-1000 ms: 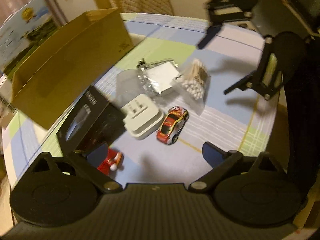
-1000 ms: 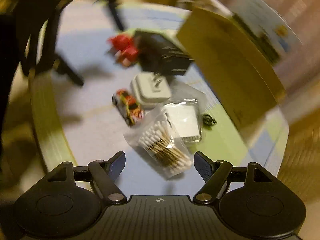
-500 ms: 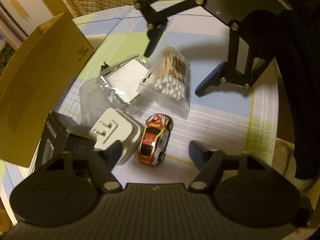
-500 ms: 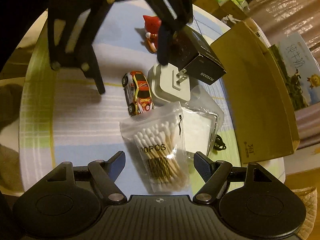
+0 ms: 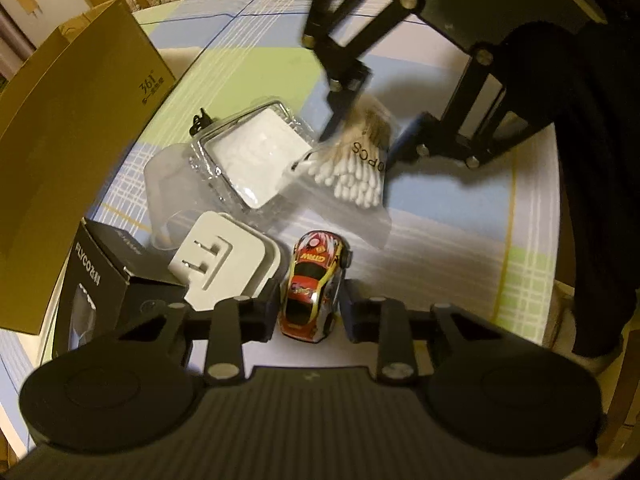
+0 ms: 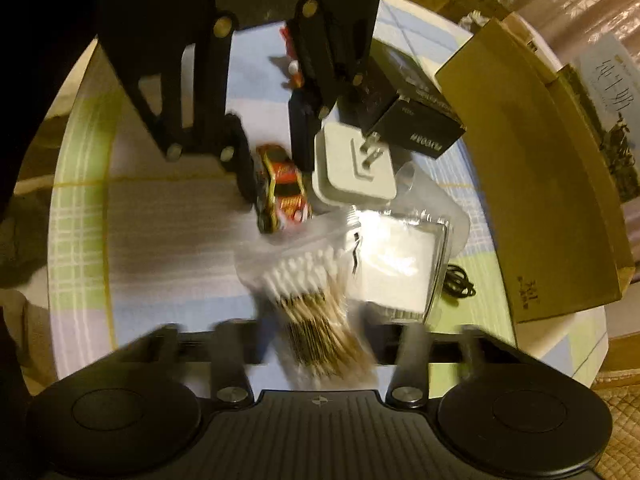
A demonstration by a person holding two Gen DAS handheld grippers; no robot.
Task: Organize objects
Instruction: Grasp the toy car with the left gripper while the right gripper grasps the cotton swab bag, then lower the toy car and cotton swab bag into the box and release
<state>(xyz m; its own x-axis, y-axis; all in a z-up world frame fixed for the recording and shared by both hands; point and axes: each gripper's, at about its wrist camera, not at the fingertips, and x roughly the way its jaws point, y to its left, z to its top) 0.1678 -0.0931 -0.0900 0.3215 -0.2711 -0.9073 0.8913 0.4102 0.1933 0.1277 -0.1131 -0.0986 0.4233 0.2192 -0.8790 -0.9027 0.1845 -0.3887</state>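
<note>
A red and yellow toy car (image 5: 314, 276) stands on the checked tablecloth (image 5: 460, 240), and my left gripper (image 5: 312, 316) is shut on its sides. In the right wrist view the same car (image 6: 280, 188) sits between the left gripper's fingers (image 6: 244, 160). A clear bag of cotton swabs (image 6: 308, 288) lies between the blurred fingers of my right gripper (image 6: 324, 340), whose jaws are closing. From the left wrist view the right gripper (image 5: 370, 128) pinches the stick end of that bag (image 5: 352, 168).
A white plug adapter (image 5: 224, 264) touches the car's left side, with a black box (image 5: 96, 276) beside it. A clear packet with a white pad (image 5: 256, 160) lies next to the swabs. A tall cardboard box (image 5: 68, 152) stands along the table edge. A red figure (image 6: 292, 64) is partly hidden.
Both grippers came down to the table. The left jaws closed from wide open onto the toy car. The right jaws narrowed around the swab bag.
</note>
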